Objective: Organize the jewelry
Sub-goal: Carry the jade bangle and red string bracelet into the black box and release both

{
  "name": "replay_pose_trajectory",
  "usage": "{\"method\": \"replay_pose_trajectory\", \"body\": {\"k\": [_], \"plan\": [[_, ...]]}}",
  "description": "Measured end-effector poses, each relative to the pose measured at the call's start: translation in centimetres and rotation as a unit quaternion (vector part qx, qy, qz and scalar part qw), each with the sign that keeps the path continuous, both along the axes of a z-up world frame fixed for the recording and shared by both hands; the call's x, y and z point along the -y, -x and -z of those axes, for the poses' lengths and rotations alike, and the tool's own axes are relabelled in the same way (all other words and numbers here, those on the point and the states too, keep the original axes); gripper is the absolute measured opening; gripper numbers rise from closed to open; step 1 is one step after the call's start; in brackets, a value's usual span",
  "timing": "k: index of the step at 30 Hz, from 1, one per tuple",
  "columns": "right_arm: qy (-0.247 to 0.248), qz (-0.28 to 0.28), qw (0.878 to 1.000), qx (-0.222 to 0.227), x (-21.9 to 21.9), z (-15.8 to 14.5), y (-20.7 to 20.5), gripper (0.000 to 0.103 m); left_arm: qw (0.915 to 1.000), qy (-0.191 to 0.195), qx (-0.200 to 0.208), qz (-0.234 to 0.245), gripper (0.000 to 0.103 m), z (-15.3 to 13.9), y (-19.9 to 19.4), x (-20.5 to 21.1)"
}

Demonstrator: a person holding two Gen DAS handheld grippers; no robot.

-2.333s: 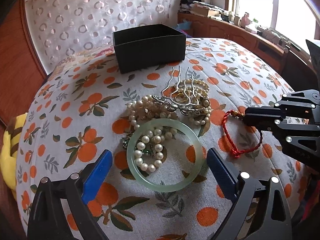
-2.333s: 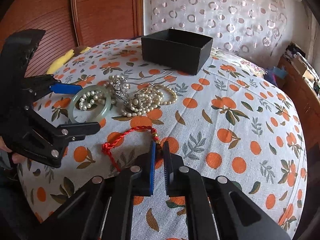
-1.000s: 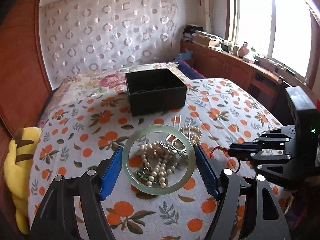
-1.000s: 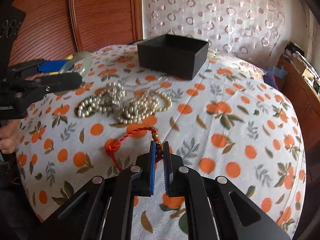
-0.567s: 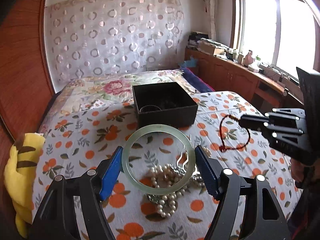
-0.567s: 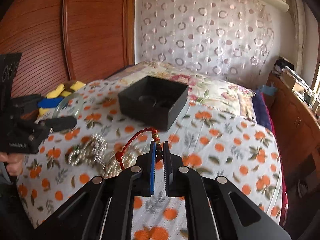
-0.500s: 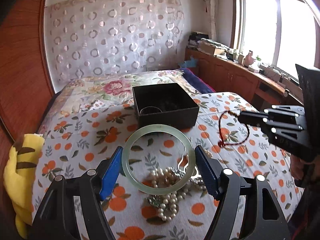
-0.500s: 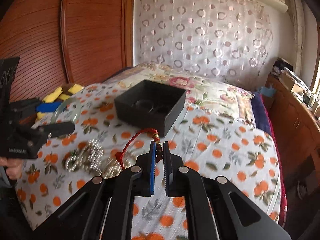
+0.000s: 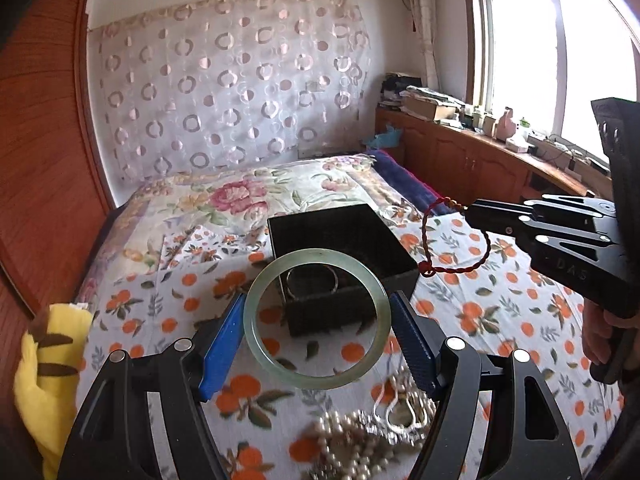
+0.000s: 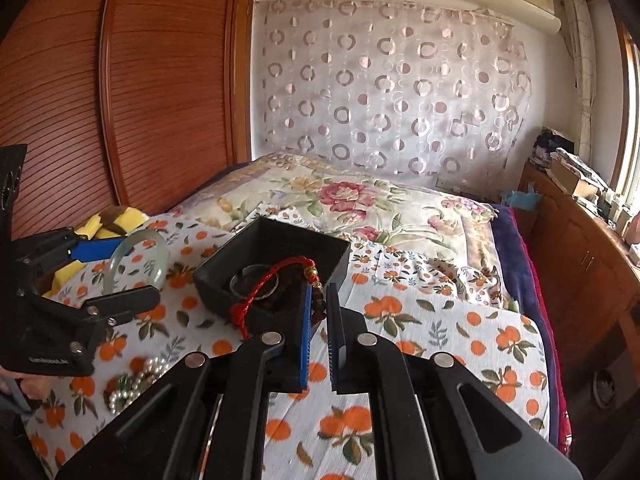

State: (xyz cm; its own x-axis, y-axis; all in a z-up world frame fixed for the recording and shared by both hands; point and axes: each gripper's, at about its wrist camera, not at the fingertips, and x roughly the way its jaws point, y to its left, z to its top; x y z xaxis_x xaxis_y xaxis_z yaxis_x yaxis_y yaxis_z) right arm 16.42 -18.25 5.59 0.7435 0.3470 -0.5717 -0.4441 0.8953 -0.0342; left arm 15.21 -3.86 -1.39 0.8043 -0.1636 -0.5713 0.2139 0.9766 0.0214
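My left gripper point(image 9: 318, 334) is shut on a pale green jade bangle point(image 9: 256, 332), held in the air just in front of the black open box point(image 9: 384, 236). My right gripper point(image 10: 319, 312) is shut on a red cord bracelet point(image 10: 256, 292) with beads, which hangs over the box point(image 10: 224, 276). A silver ring-shaped piece point(image 10: 240, 278) lies inside the box. A heap of pearl strands and a silver hair comb point(image 9: 368, 436) lies on the cloth below my left gripper. The right gripper also shows in the left wrist view point(image 9: 468, 212), and the left gripper in the right wrist view point(image 10: 116, 276).
The jewelry lies on an orange-print cloth point(image 9: 500, 320) over a bed. A yellow plush toy point(image 9: 44, 360) sits at the left edge. A wooden panel wall point(image 10: 140, 80) stands to the left and a wooden cabinet point(image 10: 580, 248) to the right.
Both grippers have moved forward toward the box with their pieces. The red bracelet now hangs over the box and the bangle is close in front of it.
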Motion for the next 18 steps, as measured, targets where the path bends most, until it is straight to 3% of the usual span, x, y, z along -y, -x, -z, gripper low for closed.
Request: {"method": "replay_pose_trajectory", "body": {"k": [18], "plan": [[-0.004,0.035,0.999,-0.005,1.3,1.1,-2.7,0.008,0.9989,-0.006,-0.045,-0.015,0.069,2.6,-8.1,1.2]]}}
